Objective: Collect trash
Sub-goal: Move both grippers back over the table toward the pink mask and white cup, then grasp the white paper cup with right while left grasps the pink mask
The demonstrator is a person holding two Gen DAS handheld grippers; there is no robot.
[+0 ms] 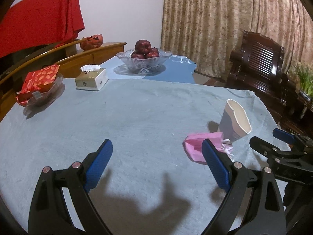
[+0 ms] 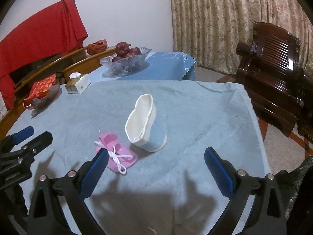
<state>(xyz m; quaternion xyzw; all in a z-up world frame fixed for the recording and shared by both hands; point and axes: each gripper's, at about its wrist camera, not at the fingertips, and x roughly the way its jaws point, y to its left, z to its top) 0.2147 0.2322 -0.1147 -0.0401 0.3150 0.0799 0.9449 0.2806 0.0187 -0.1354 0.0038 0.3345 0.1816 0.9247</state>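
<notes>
Pink mask [image 2: 115, 152] beside open right claw [image 2: 156, 156], crushed cup [image 2: 144, 125] ahead

The blue-covered table [image 2: 195, 117] carries a crushed paper cup [image 2: 145, 125], pink mask [image 2: 115, 154], tissue box [image 1: 92, 77], snack dish [image 1: 47, 94] and fruit bowl [image 1: 143, 58].

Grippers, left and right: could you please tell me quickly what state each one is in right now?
Left gripper: open, holding nothing, above the blue cloth.
Right gripper: open, holding nothing, facing the crushed paper cup and pink mask.
</notes>
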